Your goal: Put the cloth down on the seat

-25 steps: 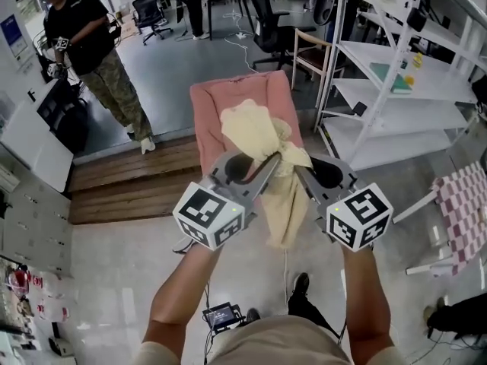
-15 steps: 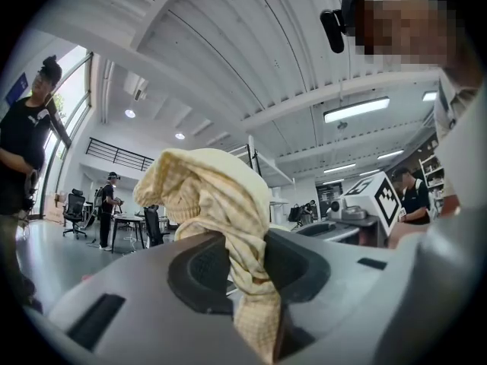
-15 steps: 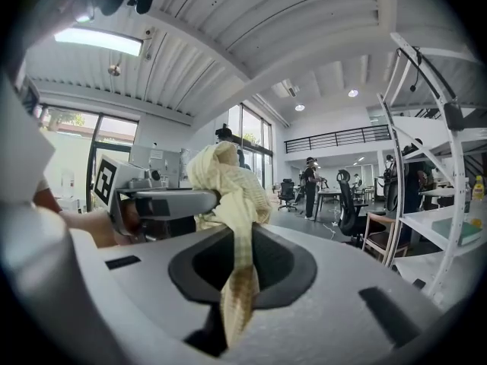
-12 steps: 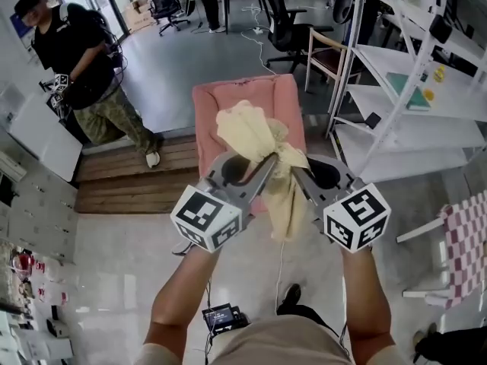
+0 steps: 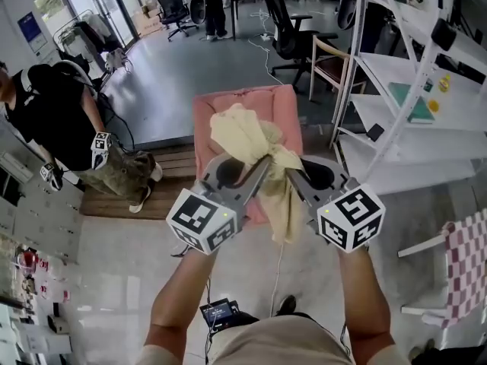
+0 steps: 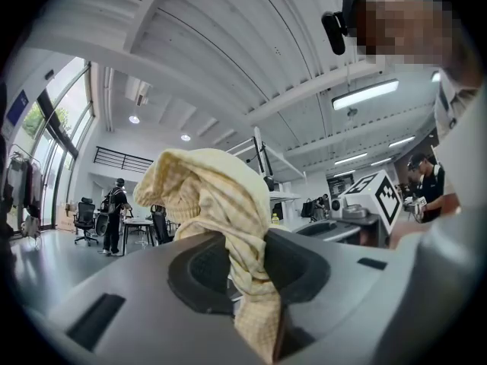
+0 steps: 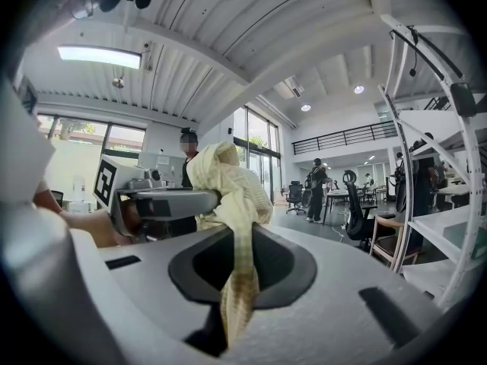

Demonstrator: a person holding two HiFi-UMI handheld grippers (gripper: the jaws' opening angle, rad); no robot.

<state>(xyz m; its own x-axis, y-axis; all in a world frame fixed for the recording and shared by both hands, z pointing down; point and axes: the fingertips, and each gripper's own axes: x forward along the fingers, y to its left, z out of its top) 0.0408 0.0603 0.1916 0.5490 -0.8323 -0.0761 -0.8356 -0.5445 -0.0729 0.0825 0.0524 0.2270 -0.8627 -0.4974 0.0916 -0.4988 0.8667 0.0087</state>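
A pale yellow cloth (image 5: 251, 147) hangs bunched between my two grippers, above the near end of a pink cushioned seat (image 5: 243, 105). My left gripper (image 5: 262, 160) is shut on the cloth's left side, and the fabric (image 6: 228, 226) runs squeezed through its jaws. My right gripper (image 5: 288, 172) is shut on the right side, where a twisted strip of cloth (image 7: 240, 272) passes between its jaws. One tail of the cloth (image 5: 289, 211) droops down below the grippers. Both grippers are held close together, tips pointing toward the seat.
A white metal shelving rack (image 5: 411, 90) stands to the right of the seat. A wooden platform (image 5: 144, 181) lies to its left, where a person (image 5: 61, 135) stands. A wooden chair (image 5: 331, 63) and office chairs (image 5: 285, 33) are behind. A checked cloth (image 5: 464, 265) hangs at the far right.
The view has shifted a little, so the seat sits slightly farther ahead. The person on the left has moved nearer and lower in view. Both grippers keep their hold on the cloth.
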